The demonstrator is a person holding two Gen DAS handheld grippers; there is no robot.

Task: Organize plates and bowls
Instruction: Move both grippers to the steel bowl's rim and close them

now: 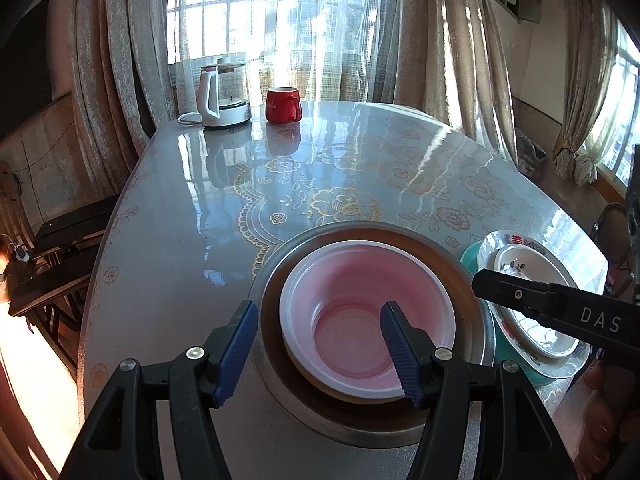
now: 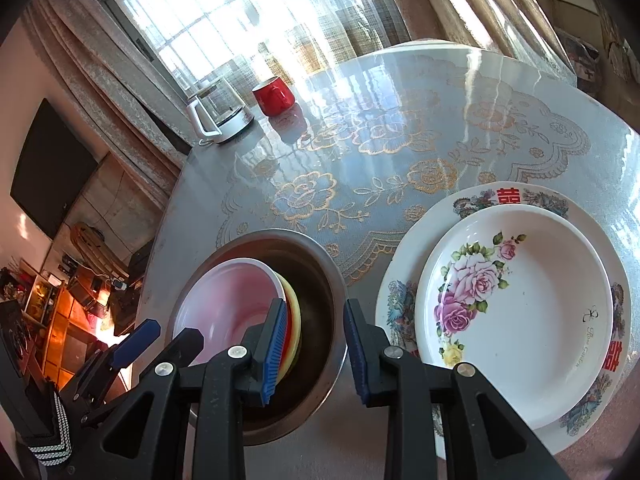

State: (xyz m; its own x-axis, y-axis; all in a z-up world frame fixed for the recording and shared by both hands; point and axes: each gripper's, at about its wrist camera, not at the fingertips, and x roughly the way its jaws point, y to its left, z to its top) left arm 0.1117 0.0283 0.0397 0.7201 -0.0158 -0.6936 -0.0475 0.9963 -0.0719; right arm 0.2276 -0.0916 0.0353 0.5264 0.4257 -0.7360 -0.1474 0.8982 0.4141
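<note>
A pink plastic bowl (image 1: 360, 312) lies nested on other small bowls inside a steel bowl (image 1: 280, 264). My left gripper (image 1: 320, 356) is open, one finger outside the pink bowl's rim, the other over its inside. In the right wrist view the pink bowl (image 2: 228, 304) sits on yellow and red bowls in the steel bowl (image 2: 320, 276). My right gripper (image 2: 316, 348) is open over the steel bowl's right rim. A white rose plate (image 2: 520, 320) lies on a larger patterned plate (image 2: 472, 204); they also show in the left wrist view (image 1: 516, 264), on a teal dish (image 1: 472, 256).
A glossy table (image 1: 340, 168) with a floral cover carries a white electric kettle (image 1: 224, 96) and a red mug (image 1: 283, 105) at its far edge by the curtained window. Chairs stand to the left of the table.
</note>
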